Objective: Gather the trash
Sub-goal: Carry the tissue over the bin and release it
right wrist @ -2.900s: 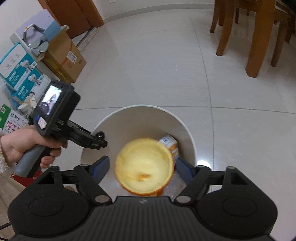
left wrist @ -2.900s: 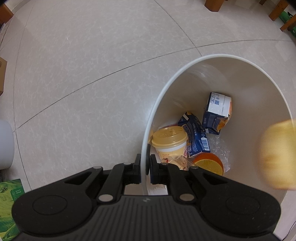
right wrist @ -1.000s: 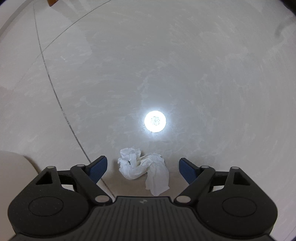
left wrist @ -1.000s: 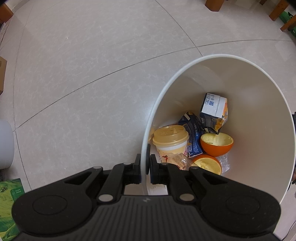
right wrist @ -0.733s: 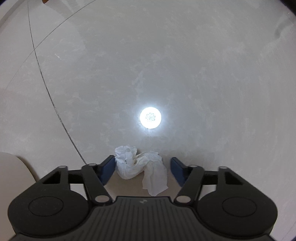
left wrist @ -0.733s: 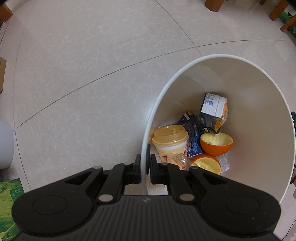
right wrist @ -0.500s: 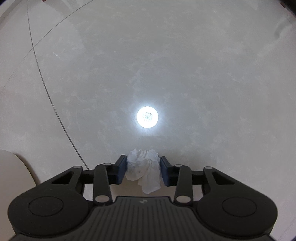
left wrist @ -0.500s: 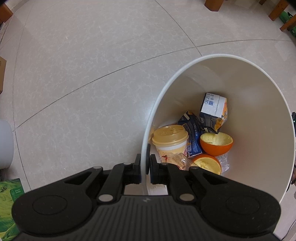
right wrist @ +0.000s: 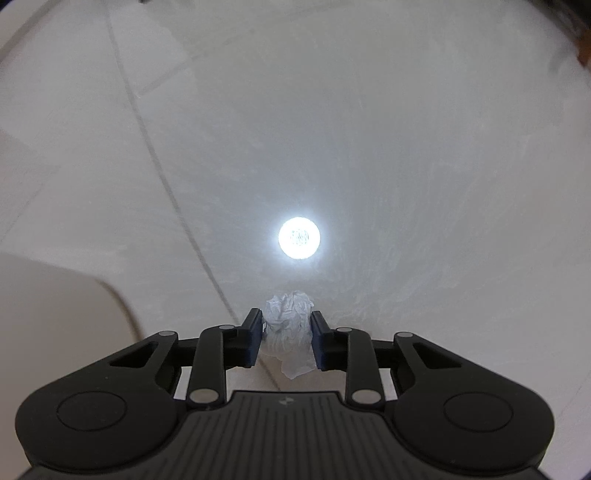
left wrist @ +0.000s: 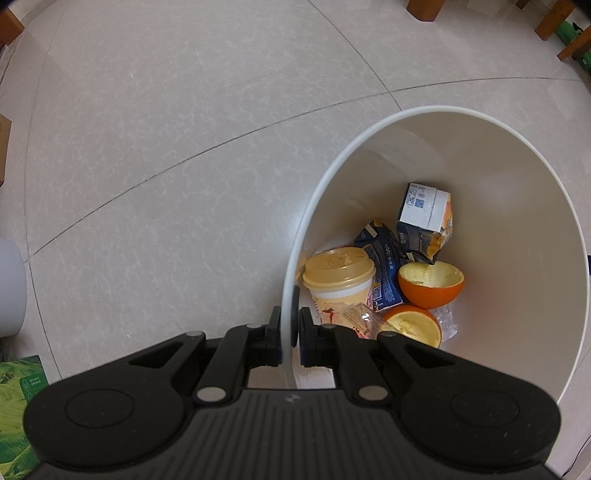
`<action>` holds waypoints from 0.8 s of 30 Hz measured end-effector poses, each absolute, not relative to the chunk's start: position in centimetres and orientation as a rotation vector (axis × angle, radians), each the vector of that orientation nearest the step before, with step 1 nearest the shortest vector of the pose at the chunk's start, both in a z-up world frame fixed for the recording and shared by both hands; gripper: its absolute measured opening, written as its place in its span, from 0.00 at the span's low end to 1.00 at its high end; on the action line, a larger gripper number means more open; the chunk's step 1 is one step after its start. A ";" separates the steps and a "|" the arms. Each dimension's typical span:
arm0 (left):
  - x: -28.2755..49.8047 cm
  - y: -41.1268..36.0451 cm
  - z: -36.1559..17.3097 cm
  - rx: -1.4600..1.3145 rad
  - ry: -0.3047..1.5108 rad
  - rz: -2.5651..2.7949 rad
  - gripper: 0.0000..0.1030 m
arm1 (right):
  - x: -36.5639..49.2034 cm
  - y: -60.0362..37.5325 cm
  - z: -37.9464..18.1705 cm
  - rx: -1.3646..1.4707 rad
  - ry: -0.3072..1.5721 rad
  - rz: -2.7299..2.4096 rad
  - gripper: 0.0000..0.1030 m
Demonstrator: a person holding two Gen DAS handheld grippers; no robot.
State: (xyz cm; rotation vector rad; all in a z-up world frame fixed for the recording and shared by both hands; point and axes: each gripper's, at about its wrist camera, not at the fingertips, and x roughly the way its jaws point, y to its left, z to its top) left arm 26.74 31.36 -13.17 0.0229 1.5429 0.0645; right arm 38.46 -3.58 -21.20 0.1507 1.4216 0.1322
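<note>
My left gripper (left wrist: 290,319) is shut on the rim of a white trash bin (left wrist: 517,192), holding it tilted over the tiled floor. Inside the bin lie a lidded paper cup (left wrist: 338,275), two orange halves (left wrist: 430,282), a blue carton (left wrist: 424,218) and a dark blue wrapper (left wrist: 382,254). My right gripper (right wrist: 286,325) is shut on a crumpled white tissue (right wrist: 288,325), whose tail hangs below the fingers over the pale floor.
A bright lamp reflection (right wrist: 299,238) shines on the floor ahead of the right gripper. The bin's pale wall (right wrist: 55,317) shows at that view's left. Wooden furniture legs (left wrist: 424,5) stand far off. A green box (left wrist: 16,406) lies at the lower left.
The right gripper dropped the orange half into the bin, swung to the floor and shut on the tissue. It now holds the tissue off the floor. The left gripper has stayed on the rim.
</note>
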 end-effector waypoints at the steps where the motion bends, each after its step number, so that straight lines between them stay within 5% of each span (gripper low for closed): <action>1: 26.8 31.4 -13.2 0.020 1.544 0.064 0.06 | 38.3 -3.5 -19.5 0.146 1.408 0.158 0.31; 13: 26.7 31.3 -13.3 0.027 1.540 0.062 0.06 | 33.4 2.7 -1.6 -0.001 1.258 0.474 0.31; 24: 26.6 31.4 -13.2 0.026 1.538 0.059 0.06 | 30.7 12.2 2.7 -0.121 1.210 0.684 0.32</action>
